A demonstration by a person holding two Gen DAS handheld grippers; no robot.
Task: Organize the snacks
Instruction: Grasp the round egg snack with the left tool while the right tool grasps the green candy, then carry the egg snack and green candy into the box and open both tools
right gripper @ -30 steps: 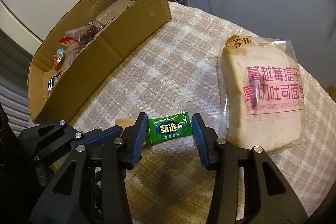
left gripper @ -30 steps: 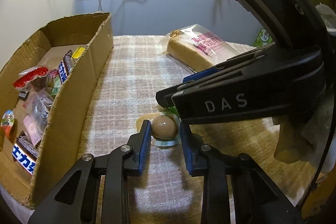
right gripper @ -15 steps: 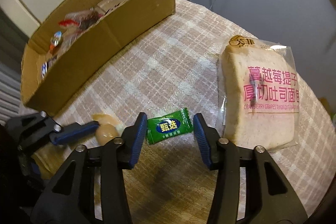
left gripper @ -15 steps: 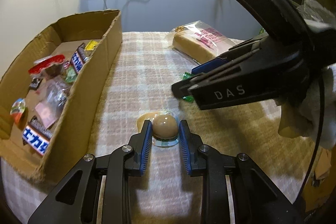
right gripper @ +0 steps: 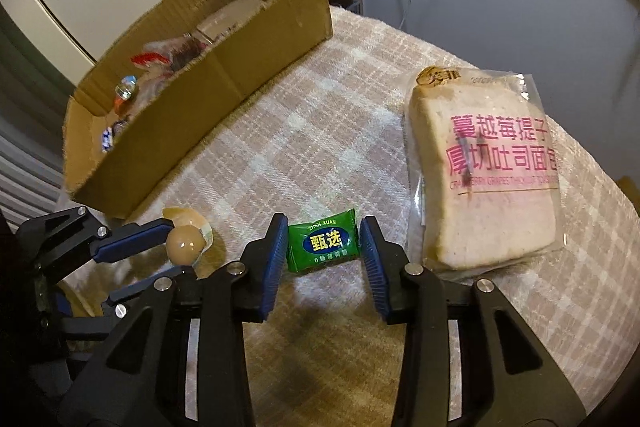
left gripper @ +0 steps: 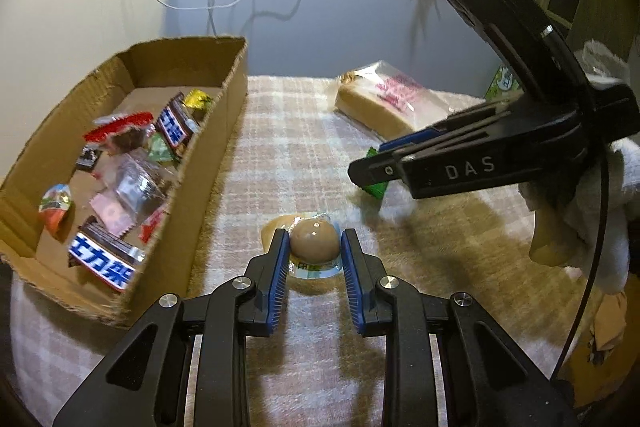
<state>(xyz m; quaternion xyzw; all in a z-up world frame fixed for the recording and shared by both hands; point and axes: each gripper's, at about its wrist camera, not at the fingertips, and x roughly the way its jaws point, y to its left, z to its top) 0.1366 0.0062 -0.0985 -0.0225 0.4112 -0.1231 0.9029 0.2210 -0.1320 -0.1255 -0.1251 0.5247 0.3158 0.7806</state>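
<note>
My left gripper [left gripper: 315, 239] is shut on a brown egg-shaped snack [left gripper: 314, 247] in clear wrap, just over the plaid cloth; in the right wrist view the same snack [right gripper: 185, 245] sits between the left gripper's blue pads. My right gripper [right gripper: 323, 227] straddles a green wrapped candy [right gripper: 323, 247] lying on the cloth. Its jaws are closing, and a small gap shows at the right pad. From the left wrist view, the right gripper [left gripper: 362, 173] hangs over that candy [left gripper: 376, 189]. The cardboard box [left gripper: 226, 115] on the left holds several wrapped snacks.
A bagged slice of toast [right gripper: 488, 179] lies on the cloth to the right of the green candy. The box wall [right gripper: 240, 67] runs along the table's left side. A gloved hand [left gripper: 580, 211] holds the right gripper. The table edge curves close at right and front.
The right jaws have narrowed around the green candy. My left gripper has drawn back with the egg snack, so more of the box and room shows.
</note>
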